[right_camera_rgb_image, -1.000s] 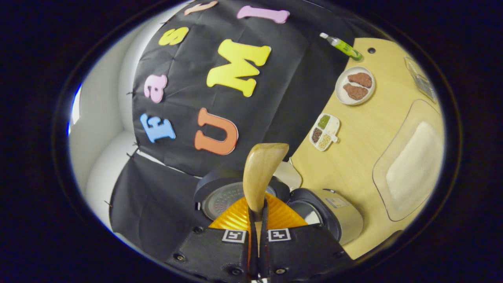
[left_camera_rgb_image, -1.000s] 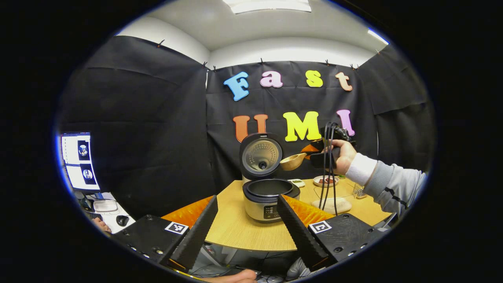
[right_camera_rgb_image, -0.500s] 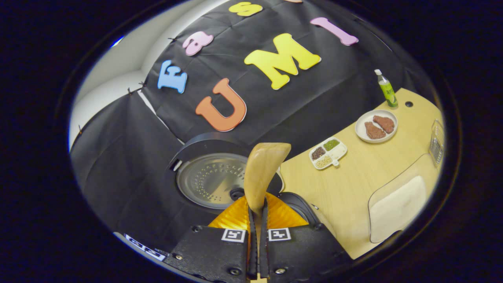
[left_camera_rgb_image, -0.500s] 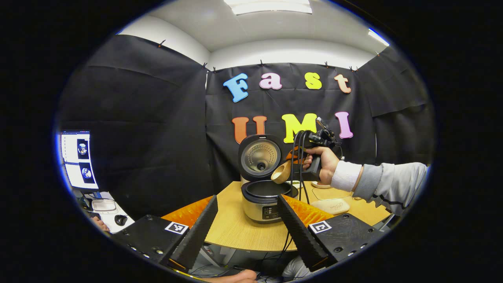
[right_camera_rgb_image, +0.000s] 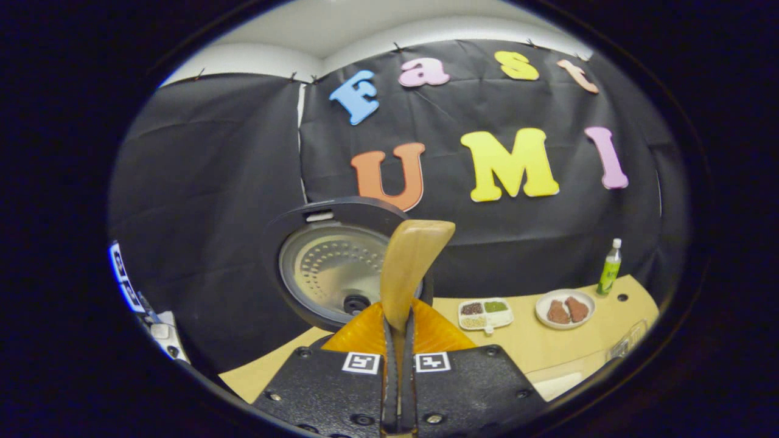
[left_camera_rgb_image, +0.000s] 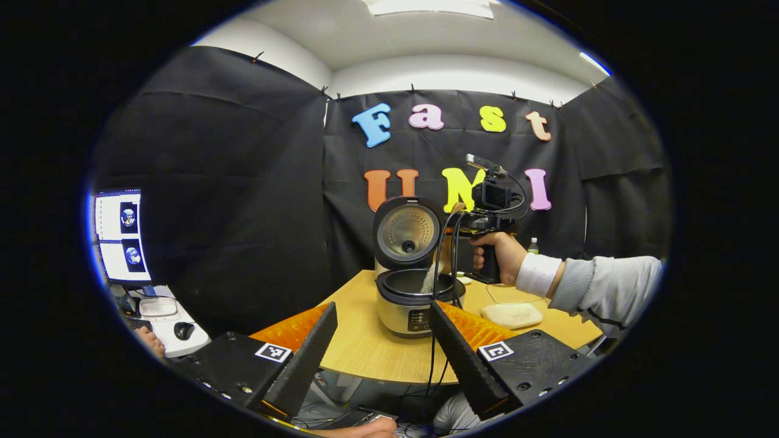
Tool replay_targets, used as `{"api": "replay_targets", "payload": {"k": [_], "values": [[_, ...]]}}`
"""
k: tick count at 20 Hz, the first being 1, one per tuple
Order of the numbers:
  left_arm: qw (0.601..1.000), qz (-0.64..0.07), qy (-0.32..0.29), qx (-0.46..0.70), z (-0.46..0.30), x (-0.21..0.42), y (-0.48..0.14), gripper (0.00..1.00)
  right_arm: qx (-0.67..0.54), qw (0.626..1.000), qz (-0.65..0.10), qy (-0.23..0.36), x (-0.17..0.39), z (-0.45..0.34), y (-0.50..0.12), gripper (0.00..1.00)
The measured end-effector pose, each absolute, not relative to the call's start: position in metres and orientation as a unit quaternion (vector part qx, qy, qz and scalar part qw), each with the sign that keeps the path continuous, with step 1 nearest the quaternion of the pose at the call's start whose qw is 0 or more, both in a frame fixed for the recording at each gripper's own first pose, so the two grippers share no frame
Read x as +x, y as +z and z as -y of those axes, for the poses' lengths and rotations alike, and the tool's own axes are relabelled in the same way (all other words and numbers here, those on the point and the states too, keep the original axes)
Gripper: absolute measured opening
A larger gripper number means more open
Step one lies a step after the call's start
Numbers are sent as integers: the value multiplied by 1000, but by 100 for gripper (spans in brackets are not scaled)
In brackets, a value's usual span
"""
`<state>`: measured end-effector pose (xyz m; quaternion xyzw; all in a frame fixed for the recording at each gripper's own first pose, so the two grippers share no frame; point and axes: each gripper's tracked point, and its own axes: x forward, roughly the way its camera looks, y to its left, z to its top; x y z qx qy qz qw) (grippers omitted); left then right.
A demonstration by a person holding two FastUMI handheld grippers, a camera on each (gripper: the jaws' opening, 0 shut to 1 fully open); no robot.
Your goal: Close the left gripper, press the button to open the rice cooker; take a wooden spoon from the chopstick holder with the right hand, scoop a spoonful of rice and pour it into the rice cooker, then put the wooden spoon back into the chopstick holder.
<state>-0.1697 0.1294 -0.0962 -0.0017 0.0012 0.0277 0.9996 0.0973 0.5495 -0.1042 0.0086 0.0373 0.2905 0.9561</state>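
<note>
Pouring is the step in hand, as far as these pictures allow a judgement: in the left gripper view a pale stream of rice (left_camera_rgb_image: 428, 281) falls into the open pot of the rice cooker (left_camera_rgb_image: 412, 304), whose lid (left_camera_rgb_image: 408, 232) stands upright behind it. The right hand-held gripper (left_camera_rgb_image: 468, 228), held in a hand (left_camera_rgb_image: 498, 255), hovers just above and to the right of the pot. Its fingers are clenched on the handle of the wooden spoon (right_camera_rgb_image: 409, 267); in the right gripper view the handle runs straight out between the closed fingers, so the spoon's long axis continues the gripper's own line, with the bowl turned edge-on in front of the lid's inner plate (right_camera_rgb_image: 331, 277). The cooker sits toward the near left edge of the desk (left_camera_rgb_image: 377, 356). The left hand-held gripper (left_camera_rgb_image: 380, 347) hangs well back from that edge, released, its two fingers spread with nothing between them. The coming move turns on where the chopstick holder lies from the right gripper; I cannot place it with confidence. A wire-looking object at the right edge of the desk (right_camera_rgb_image: 627, 345) may be it, but it is too small to tell. If so, the spoon must travel rightward, away from the cooker, and tip handle-up to drop in. The right hand, already carrying the spoon, is the nearer one.
</note>
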Motion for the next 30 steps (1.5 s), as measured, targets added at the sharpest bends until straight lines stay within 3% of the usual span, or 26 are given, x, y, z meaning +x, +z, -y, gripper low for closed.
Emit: {"api": "replay_targets", "payload": {"k": [8,15,22,30], "values": [[999,-2,34,11,-128,-174,-99,96,-107,951,98,273,68,-557,-62,8],[999,-2,27,19,-114,-175,-98,96,-246,906,187,290,27,-580,-51,8],[1000,-3,9,23,-93,-174,-91,96,-237,913,163,290,38,-546,-50,8],[1000,-2,-4,29,-63,-164,-87,96,-155,952,123,233,89,-427,-16,9]]}}
